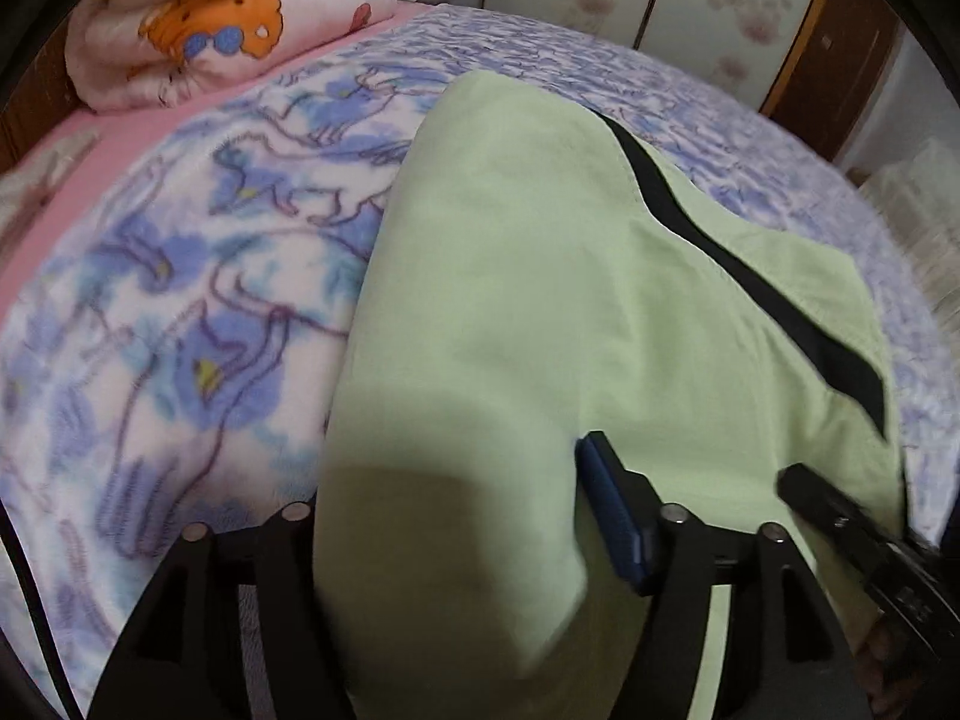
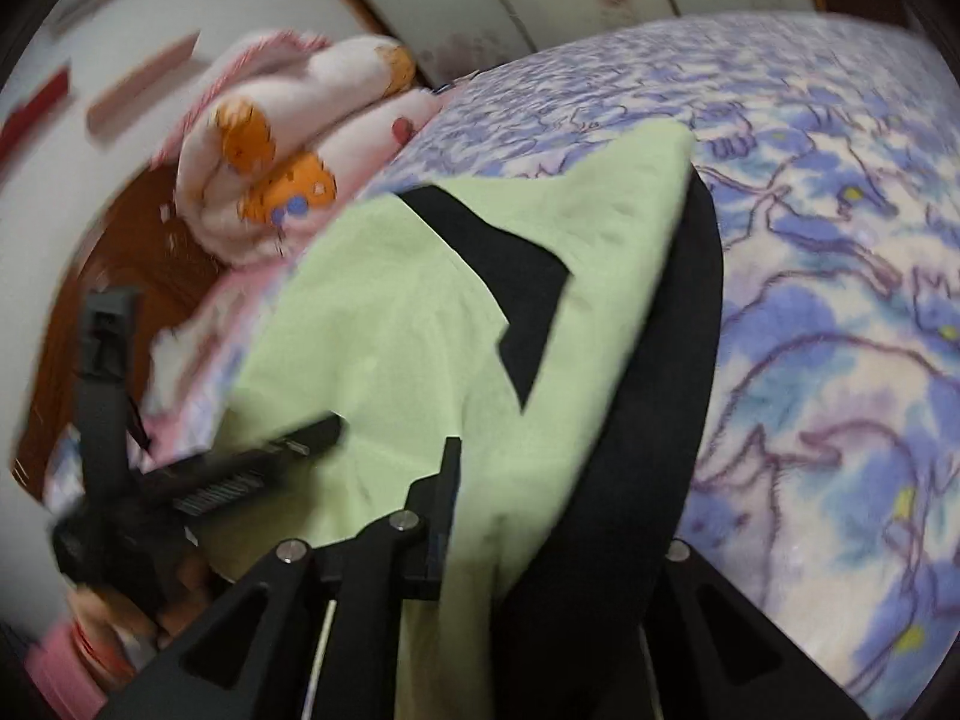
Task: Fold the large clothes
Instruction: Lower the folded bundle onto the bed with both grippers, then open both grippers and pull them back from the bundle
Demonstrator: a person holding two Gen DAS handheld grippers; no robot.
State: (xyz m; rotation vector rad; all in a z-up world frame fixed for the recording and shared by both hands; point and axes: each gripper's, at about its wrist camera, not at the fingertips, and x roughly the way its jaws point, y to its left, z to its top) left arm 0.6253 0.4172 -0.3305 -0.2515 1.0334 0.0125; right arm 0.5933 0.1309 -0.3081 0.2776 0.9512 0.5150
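While both views are smeared by blur, the green garment (image 1: 510, 300) reads clearly: pale lime, smooth thin woven cloth with stitched seams, sitting centre frame on the bed. A black band (image 1: 750, 294) runs diagonally across it toward the right edge; in the right wrist view that trim shows as an angular black patch plus a wide curved black strip. Left tongs (image 1: 456, 480) at bottom centre are spread. One blue pad (image 1: 612, 516) is exposed, the other finger is buried under the cloth that drapes between them. Right tongs (image 2: 498, 462) at bottom centre stand nearly pressed together, pinching a fold of the green garment, and the black strip covers the far finger. Under the garment lies a fuzzy fleece blanket (image 1: 180, 300), white with blue-purple animal outlines. A pink sheet (image 1: 54, 228) shows at the left. A folded quilt (image 1: 198, 30) sits upper left, plump, pink-white with orange cartoon shapes. Floral wall panels (image 1: 720, 0) run along the top.
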